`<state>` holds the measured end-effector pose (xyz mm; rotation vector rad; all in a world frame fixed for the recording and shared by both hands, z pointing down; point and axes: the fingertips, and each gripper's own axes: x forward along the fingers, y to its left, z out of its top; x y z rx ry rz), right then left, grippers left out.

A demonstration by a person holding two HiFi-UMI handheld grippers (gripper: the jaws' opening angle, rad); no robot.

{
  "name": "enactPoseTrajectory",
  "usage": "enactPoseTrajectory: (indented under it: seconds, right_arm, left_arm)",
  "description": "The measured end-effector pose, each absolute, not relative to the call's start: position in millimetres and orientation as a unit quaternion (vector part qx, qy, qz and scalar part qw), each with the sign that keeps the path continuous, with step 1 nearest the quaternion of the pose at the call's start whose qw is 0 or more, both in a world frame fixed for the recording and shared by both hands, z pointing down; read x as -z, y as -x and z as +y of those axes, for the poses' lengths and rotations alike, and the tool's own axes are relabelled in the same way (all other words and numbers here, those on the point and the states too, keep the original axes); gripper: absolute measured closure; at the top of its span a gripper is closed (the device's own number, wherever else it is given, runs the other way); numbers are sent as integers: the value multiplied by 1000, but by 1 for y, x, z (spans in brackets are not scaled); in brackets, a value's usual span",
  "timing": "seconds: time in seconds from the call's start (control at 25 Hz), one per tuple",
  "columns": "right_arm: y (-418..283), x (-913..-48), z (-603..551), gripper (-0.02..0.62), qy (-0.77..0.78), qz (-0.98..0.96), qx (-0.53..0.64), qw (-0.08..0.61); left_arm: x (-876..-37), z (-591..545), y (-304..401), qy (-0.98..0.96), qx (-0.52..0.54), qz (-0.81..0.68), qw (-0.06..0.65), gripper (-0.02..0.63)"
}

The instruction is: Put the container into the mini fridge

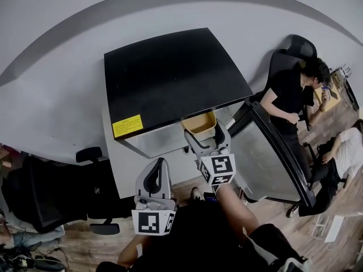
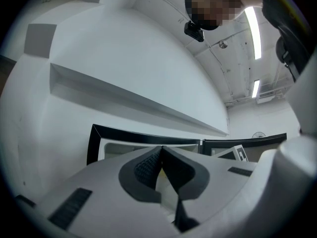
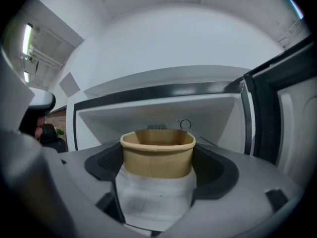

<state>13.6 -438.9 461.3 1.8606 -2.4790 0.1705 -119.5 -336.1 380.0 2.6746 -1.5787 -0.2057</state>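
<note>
A tan paper container (image 3: pixel 157 152) sits upright between the jaws of my right gripper (image 3: pixel 157 157), which is shut on its sides. In the head view the container (image 1: pixel 201 124) hangs at the mouth of the black-topped mini fridge (image 1: pixel 170 78), with my right gripper (image 1: pixel 205 135) right at the opening. The fridge's white inside (image 3: pixel 158 110) fills the right gripper view behind the container. The fridge door (image 1: pixel 272 152) stands swung open to the right. My left gripper (image 1: pixel 154 177) hangs lower and to the left, in front of the fridge, shut with nothing in it (image 2: pixel 161 155).
A person in black (image 1: pixel 292 98) sits on an office chair right of the open door. Another person in white (image 1: pixel 343 152) is at the far right. A black chair (image 1: pixel 51 200) stands to the left of the fridge. A white wall lies behind.
</note>
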Motion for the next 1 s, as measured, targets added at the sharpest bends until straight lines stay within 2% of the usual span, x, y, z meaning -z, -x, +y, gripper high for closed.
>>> enactPoseTrajectory:
  seconds: [0.48,1.0]
  right_arm:
    - [1,-475,-482,152,-607,-792,-40,56]
    - [9,-474,-503,150,-605,-793,-33,58]
  left_arm:
    - [-380,-354,136,-855,66,-513,17,600]
    - [-385,-361,144,-849,61,-524,20,600]
